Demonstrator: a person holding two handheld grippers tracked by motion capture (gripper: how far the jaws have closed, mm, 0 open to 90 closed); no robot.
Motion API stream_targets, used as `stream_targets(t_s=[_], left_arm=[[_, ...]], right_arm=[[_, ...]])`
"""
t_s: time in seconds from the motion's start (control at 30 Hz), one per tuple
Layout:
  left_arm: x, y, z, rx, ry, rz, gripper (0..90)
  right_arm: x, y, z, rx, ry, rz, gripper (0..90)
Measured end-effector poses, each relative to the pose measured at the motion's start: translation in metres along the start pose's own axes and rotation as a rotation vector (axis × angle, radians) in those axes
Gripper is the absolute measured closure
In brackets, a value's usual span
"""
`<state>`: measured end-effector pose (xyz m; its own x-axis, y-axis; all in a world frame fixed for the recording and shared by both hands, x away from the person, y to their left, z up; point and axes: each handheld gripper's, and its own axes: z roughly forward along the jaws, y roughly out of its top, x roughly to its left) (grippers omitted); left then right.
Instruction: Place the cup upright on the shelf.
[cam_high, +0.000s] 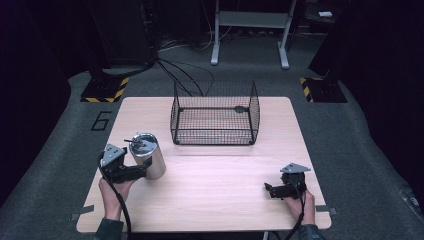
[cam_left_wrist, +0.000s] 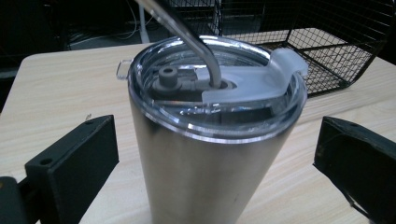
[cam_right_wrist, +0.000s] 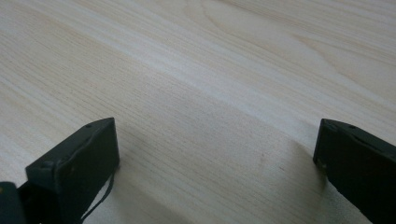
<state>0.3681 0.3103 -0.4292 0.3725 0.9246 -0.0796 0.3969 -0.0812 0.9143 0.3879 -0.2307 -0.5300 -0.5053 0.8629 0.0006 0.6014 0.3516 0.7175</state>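
Left gripper (cam_left_wrist: 215, 163) spread wide, jaws flanking the steel tumbler (cam_left_wrist: 210, 163) with clear gaps on both sides, touching nothing. Tumbler upright between the jaws, clear lid (cam_left_wrist: 219, 100) and metal straw (cam_left_wrist: 187, 32) on top; wire basket (cam_left_wrist: 327, 42) beyond. Right gripper (cam_right_wrist: 215, 163) equally wide apart, empty, low over bare table (cam_right_wrist: 210, 70).

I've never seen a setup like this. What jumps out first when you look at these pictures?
First, the shiny steel tumbler with a clear lid and metal straw, standing upright at the table's left between the open jaws of the left gripper. Behind it, at the far middle of the wooden table, sits a black wire basket. The right gripper rests open over bare wood near the right edge.
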Motion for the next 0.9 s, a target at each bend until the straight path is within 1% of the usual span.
stream_targets(t_s=[0.03, 0.1, 0.13, 0.23, 0.27, 0.33, 0.37, 0.47, 0.53, 0.6, 0.63, 0.7, 0.83, 0.9], left_arm=[[-0.001, 0.002, 0.004, -0.006, 0.008, 0.008, 0.0], [-0.001, 0.002, 0.004, -0.006, 0.008, 0.008, 0.0], [-0.002, 0.001, 0.008, -0.016, 0.010, -0.004, 0.0], [-0.003, 0.001, 0.011, -0.020, 0.015, -0.008, 0.0], [-0.003, 0.001, 0.015, -0.028, 0.022, -0.010, 0.0], [-0.003, 0.001, 0.017, -0.030, 0.023, -0.014, 0.0], [-0.004, 0.001, 0.020, -0.036, 0.030, -0.015, 0.0], [-0.005, 0.001, 0.023, -0.043, 0.038, -0.020, 0.0], [-0.007, 0.000, 0.027, -0.060, 0.055, -0.027, 0.0], [-0.007, 0.000, 0.028, -0.061, 0.062, -0.026, 0.0], [-0.008, -0.001, 0.031, -0.068, 0.071, -0.033, 0.0], [-0.008, -0.001, 0.032, -0.062, 0.076, -0.037, 0.0], [-0.010, -0.003, 0.038, -0.077, 0.099, -0.045, 0.5], [-0.010, -0.003, 0.039, -0.084, 0.099, -0.050, 0.4]], right_arm=[[0.000, 0.000, 0.000, 0.009, 0.000, 0.001, 0.0], [0.000, 0.000, 0.000, 0.007, 0.002, -0.002, 0.0], [0.000, 0.000, 0.000, 0.000, 0.000, 0.001, 0.0], [0.000, 0.000, 0.000, -0.001, 0.000, -0.002, 0.0], [0.000, 0.000, 0.000, 0.000, 0.001, -0.002, 0.0], [0.000, 0.000, 0.000, 0.000, 0.001, -0.002, 0.0], [0.000, 0.000, 0.000, 0.000, 0.000, -0.001, 0.0], [0.000, 0.000, 0.000, -0.001, 0.001, -0.002, 0.0], [0.000, 0.000, 0.000, 0.000, 0.001, -0.002, 0.0], [0.000, 0.000, 0.000, 0.000, 0.000, 0.000, 0.0], [0.000, 0.000, 0.000, 0.000, 0.000, 0.001, 0.0], [0.000, 0.000, 0.000, 0.002, -0.002, 0.000, 0.0], [0.000, 0.000, 0.000, 0.006, 0.000, -0.004, 0.0], [0.000, 0.000, 0.000, 0.008, 0.001, -0.001, 0.0]])
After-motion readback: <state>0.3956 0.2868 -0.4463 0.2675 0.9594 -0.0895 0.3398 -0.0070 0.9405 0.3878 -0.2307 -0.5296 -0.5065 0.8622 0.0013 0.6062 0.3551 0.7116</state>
